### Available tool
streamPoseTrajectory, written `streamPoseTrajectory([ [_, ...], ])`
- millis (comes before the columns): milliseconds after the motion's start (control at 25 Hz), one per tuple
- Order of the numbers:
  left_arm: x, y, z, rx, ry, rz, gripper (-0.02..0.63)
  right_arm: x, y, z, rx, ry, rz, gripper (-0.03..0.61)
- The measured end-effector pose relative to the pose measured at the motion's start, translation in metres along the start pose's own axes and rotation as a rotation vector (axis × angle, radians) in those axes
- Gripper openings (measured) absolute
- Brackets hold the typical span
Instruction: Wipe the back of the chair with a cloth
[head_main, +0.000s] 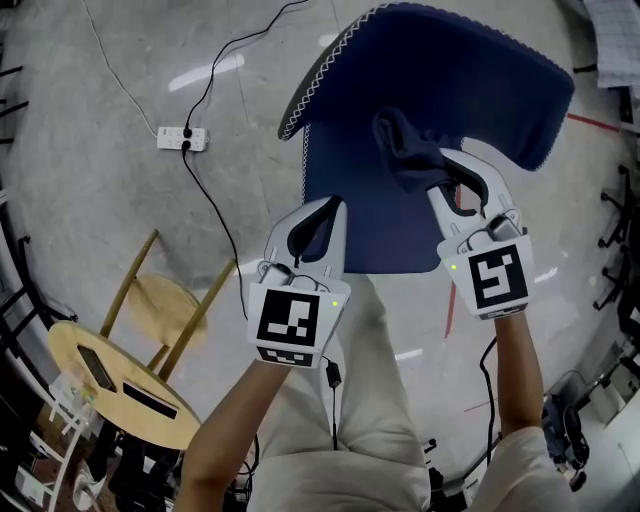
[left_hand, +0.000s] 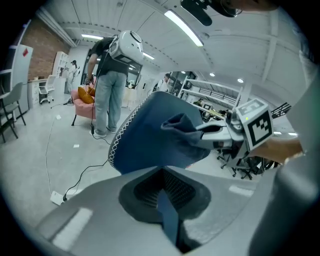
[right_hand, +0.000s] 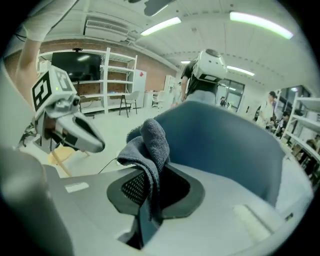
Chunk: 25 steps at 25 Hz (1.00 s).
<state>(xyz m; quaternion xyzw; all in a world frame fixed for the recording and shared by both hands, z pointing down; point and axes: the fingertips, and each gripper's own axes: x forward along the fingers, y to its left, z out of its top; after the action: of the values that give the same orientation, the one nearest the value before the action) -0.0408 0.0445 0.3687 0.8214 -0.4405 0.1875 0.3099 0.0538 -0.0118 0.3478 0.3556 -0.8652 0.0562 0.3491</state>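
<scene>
Cloth on the chair, far edge steadied

The right gripper (head_main: 448, 172) has its fingers clamped on the dark cloth (head_main: 408, 150), pressing it to the blue chair (head_main: 450, 70) back. The left gripper (head_main: 322, 212) has its fingers shut on the chair's left edge, probably to stop it swivelling.

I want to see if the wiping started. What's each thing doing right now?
Left hand-held gripper: shut on the dark blue fabric chair, at its edge.
Right hand-held gripper: shut on the grey terry cloth.
Cloth: bunched up by the chair's back.
White power strip: black cable plugged in.
</scene>
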Motion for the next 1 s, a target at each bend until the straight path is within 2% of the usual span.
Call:
streamPoseTrajectory([
  [120, -0.006, -0.009, 0.008, 0.007, -0.004, -0.021, 0.000, -0.027, -0.023, 0.038, 0.018, -0.096, -0.105, 0.061],
  [240, -0.013, -0.019, 0.017, 0.011, -0.009, -0.044, 0.000, -0.048, -0.042, 0.060, -0.004, -0.104, -0.179, 0.063],
  [480, -0.020, -0.030, 0.045, 0.027, -0.013, -0.051, 0.000, -0.064, -0.080, 0.099, -0.142, -0.113, -0.300, 0.061],
  [600, -0.020, -0.032, 0.058, 0.022, -0.020, -0.046, 0.000, -0.059, -0.098, 0.103, -0.238, -0.089, -0.345, 0.061],
  [720, -0.016, -0.035, 0.063, 0.016, -0.023, -0.049, 0.000, -0.043, -0.109, 0.089, -0.251, -0.059, -0.332, 0.061],
  [1000, -0.002, -0.038, 0.052, 0.011, 0.002, -0.054, 0.000, 0.000, -0.094, 0.031, -0.211, 0.048, -0.211, 0.062],
])
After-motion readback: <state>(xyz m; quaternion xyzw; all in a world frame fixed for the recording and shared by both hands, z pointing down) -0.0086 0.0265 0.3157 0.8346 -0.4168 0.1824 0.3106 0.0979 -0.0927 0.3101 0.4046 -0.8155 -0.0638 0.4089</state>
